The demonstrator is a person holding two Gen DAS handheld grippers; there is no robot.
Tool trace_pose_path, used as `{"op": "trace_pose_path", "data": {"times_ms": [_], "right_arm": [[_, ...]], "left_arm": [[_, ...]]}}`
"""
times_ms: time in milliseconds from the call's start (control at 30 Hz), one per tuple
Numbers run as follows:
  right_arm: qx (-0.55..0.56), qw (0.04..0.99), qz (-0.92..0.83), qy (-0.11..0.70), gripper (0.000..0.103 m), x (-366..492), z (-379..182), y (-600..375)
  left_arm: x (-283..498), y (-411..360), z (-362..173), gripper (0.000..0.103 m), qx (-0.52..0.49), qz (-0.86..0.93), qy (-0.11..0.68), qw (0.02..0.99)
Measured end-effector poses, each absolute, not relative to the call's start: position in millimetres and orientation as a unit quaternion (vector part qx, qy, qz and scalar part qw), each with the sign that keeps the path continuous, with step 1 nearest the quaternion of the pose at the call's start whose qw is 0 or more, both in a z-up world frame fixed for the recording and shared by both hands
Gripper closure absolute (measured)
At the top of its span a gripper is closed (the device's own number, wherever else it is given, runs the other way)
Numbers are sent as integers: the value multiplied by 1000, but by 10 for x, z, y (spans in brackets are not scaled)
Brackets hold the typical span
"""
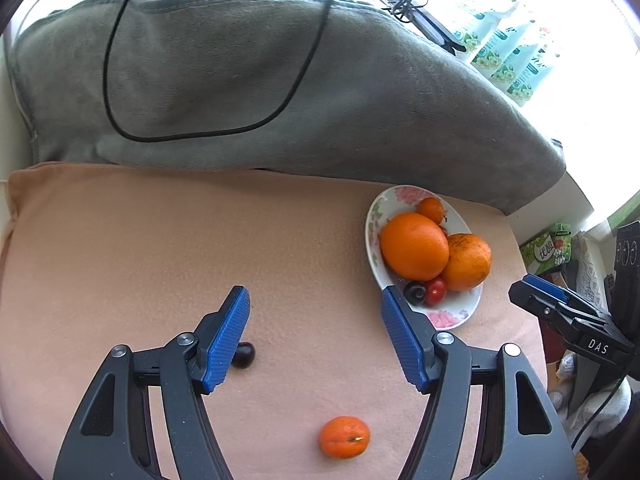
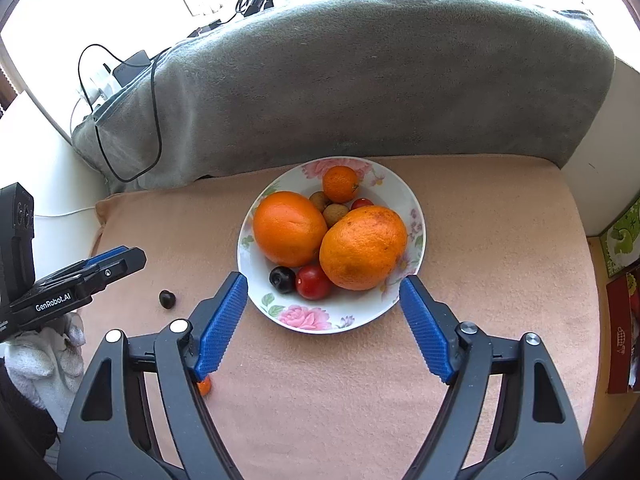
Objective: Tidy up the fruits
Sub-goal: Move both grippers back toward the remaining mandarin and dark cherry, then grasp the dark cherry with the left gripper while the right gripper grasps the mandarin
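A floral bowl (image 2: 352, 316) (image 1: 460, 312) on the peach cloth holds two big oranges (image 2: 290, 228) (image 2: 362, 248), a small mandarin (image 2: 340, 184), two brown longans, red cherry tomatoes (image 2: 313, 282) and a dark cherry (image 2: 282, 279). A loose dark cherry (image 1: 243, 355) (image 2: 167, 299) and a small mandarin (image 1: 344, 437) (image 2: 205, 387) lie on the cloth. My left gripper (image 1: 316, 304) is open above the cloth, mandarin below between its arms. My right gripper (image 2: 323, 288) is open just in front of the bowl.
A grey blanket (image 2: 380, 80) with a black cable (image 1: 200, 132) lies behind the peach cloth (image 2: 500, 260). Tissue packs (image 1: 508, 52) stand at the back. Boxes (image 2: 624, 240) stand at the right edge. The right gripper shows in the left wrist view (image 1: 560, 308).
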State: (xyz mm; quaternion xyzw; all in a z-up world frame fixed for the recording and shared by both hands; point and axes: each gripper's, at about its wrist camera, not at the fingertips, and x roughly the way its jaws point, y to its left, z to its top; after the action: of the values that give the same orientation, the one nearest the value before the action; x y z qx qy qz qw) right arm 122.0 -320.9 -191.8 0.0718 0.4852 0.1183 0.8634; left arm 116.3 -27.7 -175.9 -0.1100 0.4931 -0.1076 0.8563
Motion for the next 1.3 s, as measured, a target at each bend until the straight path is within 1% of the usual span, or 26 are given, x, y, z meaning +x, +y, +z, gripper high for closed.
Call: {"op": "trace_pose_path", "data": {"times_ms": [267,400,567,700,733,833,933,1067,1167,1300], "right_arm": [[23,858,149,491,22,997,-2032,-2905],[-14,855,152,495,22,881,-2096,-2715],[-54,841,159,514,22,763,-2226,-2483],[-41,829,193,523,22,650,-2302,-2372],[-42,826,200,526,22,625,-2328,-2322],[-40,814,224,534,22,557,-2400,-2200],[-43,802,242,544,22,492,-2473,-2075],[-50,790,259,553,28,450,-2560,-1931],[-54,784,264,560,29,462,-2631,-1862],[-49,778,267,567,35,509,-2698,-1802]], "left_arm": [[977,95,-1948,35,-113,-82,507,851],[887,146,-2051,35,-114,-76,518,844],[807,152,-2150,38,-105,-77,527,840],[808,109,-2236,46,-101,-84,536,834],[809,105,-2261,49,-103,-87,539,831],[814,85,-2318,51,-107,-93,544,827],[832,64,-2360,59,-117,-99,548,822],[874,56,-2395,60,-122,-104,551,819],[923,34,-2436,60,-121,-104,555,816],[979,5,-2469,60,-118,-103,559,814]]}}
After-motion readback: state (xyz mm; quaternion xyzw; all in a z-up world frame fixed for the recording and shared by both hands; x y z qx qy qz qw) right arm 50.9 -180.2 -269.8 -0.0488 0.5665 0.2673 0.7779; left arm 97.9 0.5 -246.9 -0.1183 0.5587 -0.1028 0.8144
